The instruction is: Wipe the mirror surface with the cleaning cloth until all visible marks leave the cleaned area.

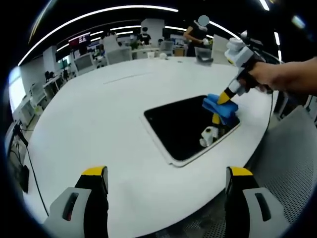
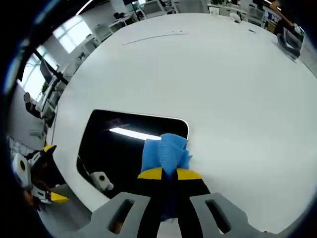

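Right gripper (image 2: 169,173) has the blue cleaning cloth (image 2: 165,151) pinched tight, pressed on the glass.

The dark rectangular mirror with a white frame (image 1: 185,130) lies flat on the round white table (image 1: 99,114), out ahead of the left gripper (image 1: 166,178), whose yellow-tipped jaws sit wide apart holding nothing. The cloth sits at the mirror's far edge, straight ahead of the right gripper's jaws. A hand (image 1: 277,77) grips that tool.
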